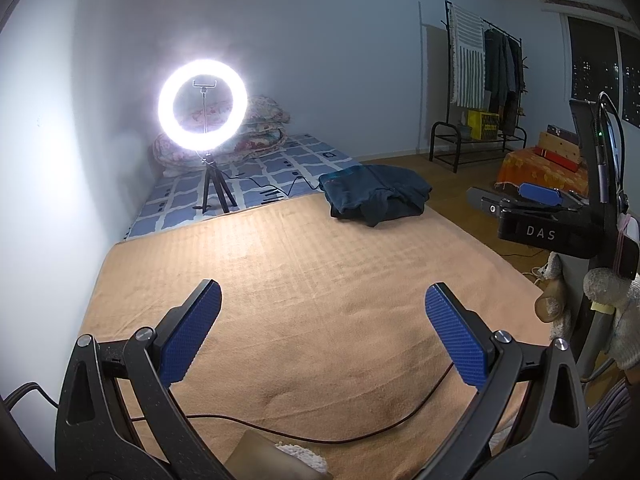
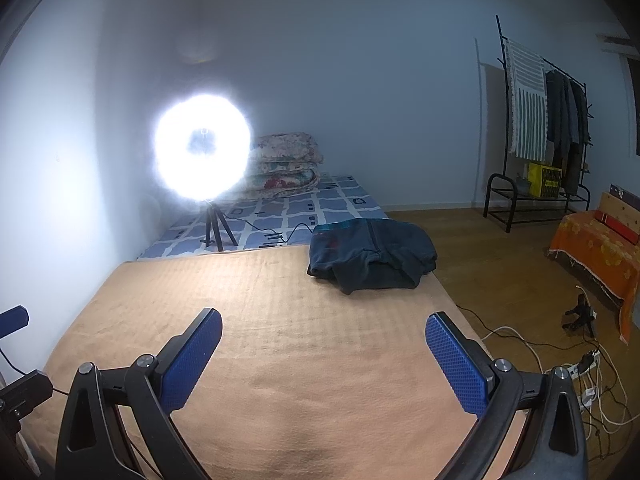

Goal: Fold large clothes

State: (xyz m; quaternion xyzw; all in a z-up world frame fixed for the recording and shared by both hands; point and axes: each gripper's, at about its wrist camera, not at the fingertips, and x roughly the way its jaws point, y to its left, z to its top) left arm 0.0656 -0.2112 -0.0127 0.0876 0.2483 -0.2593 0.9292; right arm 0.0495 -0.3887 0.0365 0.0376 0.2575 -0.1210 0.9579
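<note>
Garment (image 1: 376, 194): dark teal, folded into a thick bundle, with one loose flap drooping over the near edge.
Axis: long side runs roughly 9 to 3 o'clock; which end is the collar can't be made out.
Place: far right part of the tan blanket (image 1: 304, 280), at about 1 o'clock from both grippers.
Left gripper (image 1: 323, 334): fingers spread wide, holding nothing.
Right gripper (image 2: 323, 356): likewise spread, holding nothing.

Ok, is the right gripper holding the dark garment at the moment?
No: in the right wrist view the right gripper has its jaws wide apart over bare tan blanket, while the dark garment lies apart at the far edge.
</note>
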